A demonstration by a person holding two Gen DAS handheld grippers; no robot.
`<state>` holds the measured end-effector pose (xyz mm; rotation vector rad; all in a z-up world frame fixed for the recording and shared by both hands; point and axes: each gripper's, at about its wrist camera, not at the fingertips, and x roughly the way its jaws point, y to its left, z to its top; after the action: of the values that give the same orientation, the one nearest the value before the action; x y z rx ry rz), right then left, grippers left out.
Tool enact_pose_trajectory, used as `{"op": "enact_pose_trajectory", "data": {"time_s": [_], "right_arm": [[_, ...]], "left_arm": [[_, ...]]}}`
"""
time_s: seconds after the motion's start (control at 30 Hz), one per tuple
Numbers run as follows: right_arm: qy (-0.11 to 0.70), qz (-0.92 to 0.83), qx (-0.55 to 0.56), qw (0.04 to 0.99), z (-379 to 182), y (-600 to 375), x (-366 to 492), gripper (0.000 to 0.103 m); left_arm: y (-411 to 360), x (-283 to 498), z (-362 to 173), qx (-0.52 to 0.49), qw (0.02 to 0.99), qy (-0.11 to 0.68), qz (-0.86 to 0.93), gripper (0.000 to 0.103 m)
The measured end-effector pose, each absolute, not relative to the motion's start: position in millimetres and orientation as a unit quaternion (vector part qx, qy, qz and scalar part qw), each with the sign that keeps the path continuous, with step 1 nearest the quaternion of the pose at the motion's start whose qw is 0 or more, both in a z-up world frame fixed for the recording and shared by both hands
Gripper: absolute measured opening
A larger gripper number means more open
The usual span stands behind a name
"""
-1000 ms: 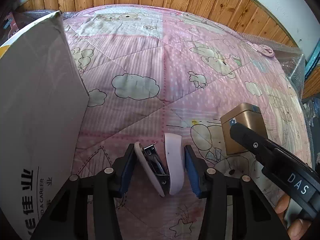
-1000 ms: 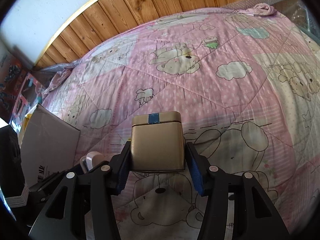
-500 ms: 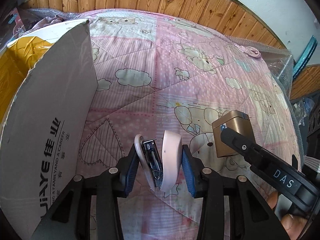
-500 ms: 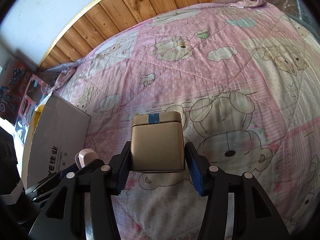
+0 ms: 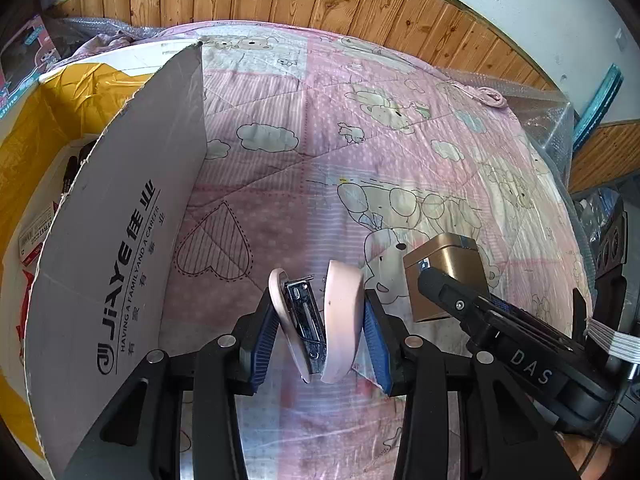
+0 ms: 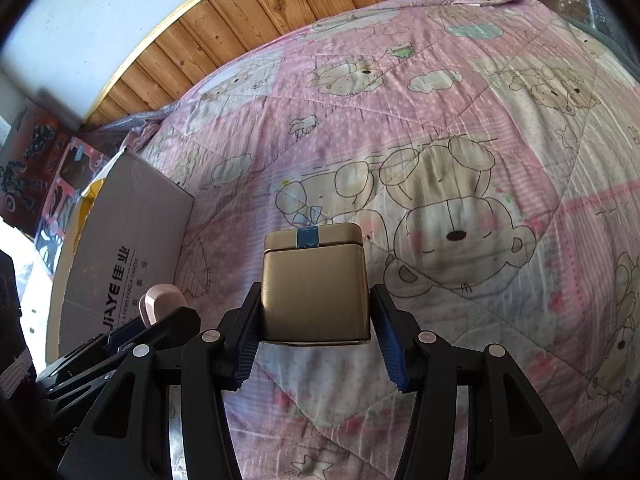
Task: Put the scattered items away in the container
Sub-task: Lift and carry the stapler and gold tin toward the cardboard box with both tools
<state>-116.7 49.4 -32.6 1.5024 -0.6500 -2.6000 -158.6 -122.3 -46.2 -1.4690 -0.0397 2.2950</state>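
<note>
Left wrist view: left gripper (image 5: pixel 318 330) clamped on a pink stapler (image 5: pixel 320 320), one blue pad against each pink shell, stapler gaping in a V with the metal magazine exposed between. Held clear above the pink cartoon quilt (image 5: pixel 320 140). Cardboard box (image 5: pixel 120 240) at 9 o'clock, near wall upright, yellow liner (image 5: pixel 60 112) showing inside at 10 o'clock with a few small items too dim to name. At 3 o'clock, right gripper (image 5: pixel 448 292) gripping a gold tin (image 5: pixel 444 264).

Probably light, hard and smooth-shelled; sprung hinge likely to snap shut or twist if the squeeze slackens, so better pinched across the hinged rear end.

Right wrist view: right gripper (image 6: pixel 314 320) closed on the gold tin (image 6: pixel 314 284), pads pressed against its two side walls, lid with a blue tape strip facing away, off the quilt (image 6: pixel 440 120). Box (image 6: pixel 128 240) at 9 o'clock, the stapler's pink tip (image 6: pixel 162 300) just before it.

Tin seemingly rigid, slick-sided, light; flat walls the sound place for a firm pinch.
</note>
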Motion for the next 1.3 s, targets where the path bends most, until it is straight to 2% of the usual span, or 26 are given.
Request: {"op": "enact_pose_trajectory", "data": {"time_s": [1.3], "right_arm": [[-0.202, -0.855, 0.475, 0.048, -6.2, 19.8, -9.7, 0.055]], "left_arm": [[-161.7, -70.2, -0.1, -0.492, 0.237, 0.000, 0.838, 0.043]]}}
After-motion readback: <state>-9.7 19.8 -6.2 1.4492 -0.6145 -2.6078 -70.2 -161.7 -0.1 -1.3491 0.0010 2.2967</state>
